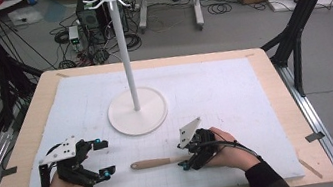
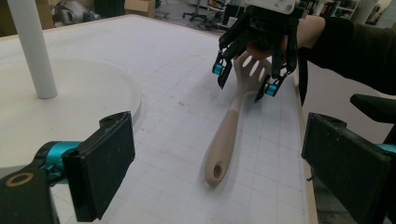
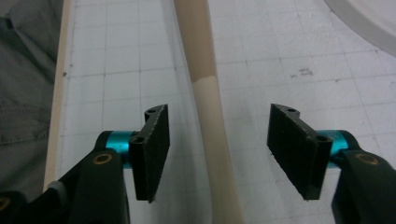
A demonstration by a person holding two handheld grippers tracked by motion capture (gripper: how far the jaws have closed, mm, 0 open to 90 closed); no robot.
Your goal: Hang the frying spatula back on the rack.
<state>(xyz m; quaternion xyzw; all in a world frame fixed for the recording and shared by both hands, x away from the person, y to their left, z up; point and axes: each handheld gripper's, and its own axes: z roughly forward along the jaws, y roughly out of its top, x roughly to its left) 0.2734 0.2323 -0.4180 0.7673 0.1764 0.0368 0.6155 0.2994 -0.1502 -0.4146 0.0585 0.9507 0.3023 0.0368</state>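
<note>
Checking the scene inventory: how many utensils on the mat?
1. A slotted spatula lies flat on the mat, near edge, its neck between the right gripper's open jaws, pads not touching. Nothing hangs on the stand. None seems hidden.

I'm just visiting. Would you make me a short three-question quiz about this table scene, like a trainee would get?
1. True or false: the right hand-held gripper straddles the slotted spatula with gaps to both pads.
2. Where does the white stand sit: A nearer the person than the spatula, B beyond it, C on the floor?
3. Fill in: the left hand-held gripper holds ____.

Key: 1 true; 2 B; 3 nothing, its jaws are open.
</note>
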